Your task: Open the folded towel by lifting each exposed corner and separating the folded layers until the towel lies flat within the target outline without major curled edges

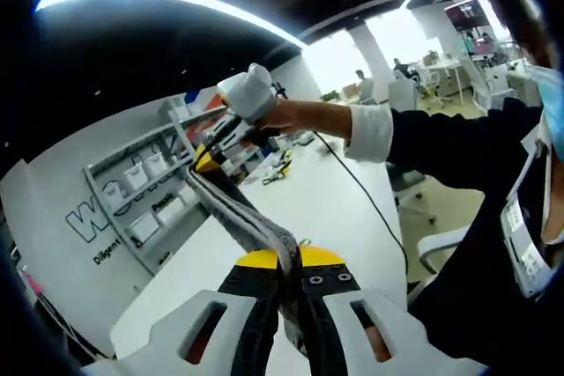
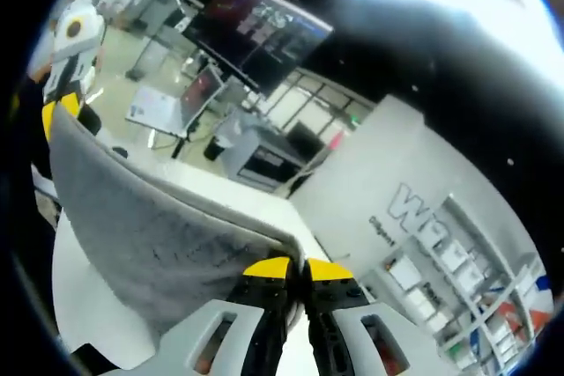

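Towel (image 1: pixel 236 214) stretched taut in air above table (image 1: pixel 330 200), clamped at opposite corners by left gripper (image 1: pixel 289 263) and right gripper (image 2: pixel 297 268). Keep tension even; lower flat onto outline.

Grey towel (image 1: pixel 247 217) is pinched betw. closed jaws of left gripper (image 1: pixel 289 272) and stretched taut above white table (image 1: pixel 335 209) to right gripper (image 1: pixel 210 154), held by gloved hand (image 1: pixel 249 92).

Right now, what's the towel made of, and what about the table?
Towel: soft grey cloth, probably terry or microfibre; its surface looks fuzzy and it sags between both grippers. Table: smooth, hard white top, maybe laminate; it is flat and faintly glossy.
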`<state>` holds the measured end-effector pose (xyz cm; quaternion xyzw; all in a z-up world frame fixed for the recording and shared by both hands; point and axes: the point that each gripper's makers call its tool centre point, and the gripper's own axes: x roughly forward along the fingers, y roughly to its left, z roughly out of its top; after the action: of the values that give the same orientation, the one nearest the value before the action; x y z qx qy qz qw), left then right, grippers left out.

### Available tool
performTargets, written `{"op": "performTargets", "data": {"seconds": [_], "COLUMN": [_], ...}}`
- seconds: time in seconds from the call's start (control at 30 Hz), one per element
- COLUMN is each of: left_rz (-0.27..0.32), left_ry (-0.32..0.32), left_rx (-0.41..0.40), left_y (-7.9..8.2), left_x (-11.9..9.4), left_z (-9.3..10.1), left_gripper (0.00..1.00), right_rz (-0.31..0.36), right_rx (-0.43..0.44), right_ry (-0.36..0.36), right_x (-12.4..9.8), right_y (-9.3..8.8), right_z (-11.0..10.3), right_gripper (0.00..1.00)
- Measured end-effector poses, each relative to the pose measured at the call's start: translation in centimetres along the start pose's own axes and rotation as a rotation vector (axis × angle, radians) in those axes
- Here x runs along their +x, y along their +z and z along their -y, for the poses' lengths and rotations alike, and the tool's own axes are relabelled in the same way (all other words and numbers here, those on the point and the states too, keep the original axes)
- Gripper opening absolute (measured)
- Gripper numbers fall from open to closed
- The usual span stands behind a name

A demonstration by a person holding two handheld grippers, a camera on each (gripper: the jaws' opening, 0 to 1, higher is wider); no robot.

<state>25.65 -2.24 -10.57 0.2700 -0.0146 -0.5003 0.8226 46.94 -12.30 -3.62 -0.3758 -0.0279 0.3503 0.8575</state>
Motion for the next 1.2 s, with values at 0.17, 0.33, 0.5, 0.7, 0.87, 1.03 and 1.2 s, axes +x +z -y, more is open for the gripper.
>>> {"op": "performTargets", "data": {"seconds": [0.17,0.33,0.5,0.7,0.87,1.03,1.2], "left_rz": [0.014,0.031,0.05,0.076,0.099,0.163,0.19], "left_ry": [-0.03,-0.046,-0.082,-0.117,-0.128,-0.127,-0.113], "left_rx": [-0.011,-0.032,-0.057,-0.079,-0.101,-0.137,-0.149], "left_y": [0.6,0.9,1.5,2.4,3.3,4.6,4.6], "left_x": [0.5,1.1,1.7,2.4,2.7,2.7,3.4], "left_z": [0.4,0.5,0.5,0.7,0.6,0.0,-0.1], "left_gripper": [0.04,0.04,0.04,0.04,0.04,0.04,0.04], "right_rz": [-0.01,-0.037,-0.052,-0.035,-0.029,-0.031,-0.032], "right_rx": [-0.007,-0.018,-0.028,-0.041,-0.054,-0.095,-0.118], "right_ry": [0.013,0.019,0.024,0.038,0.067,0.09,0.107], "right_x": [1.2,2.2,3.1,4.2,5.8,7.1,8.3], "right_y": [0.3,0.3,0.6,1.3,1.6,2.1,2.4], "right_z": [0.2,0.4,0.6,0.4,-0.2,-1.2,-1.7], "right_gripper": [0.0,0.0,0.0,0.0,0.0,0.0,0.0]}}
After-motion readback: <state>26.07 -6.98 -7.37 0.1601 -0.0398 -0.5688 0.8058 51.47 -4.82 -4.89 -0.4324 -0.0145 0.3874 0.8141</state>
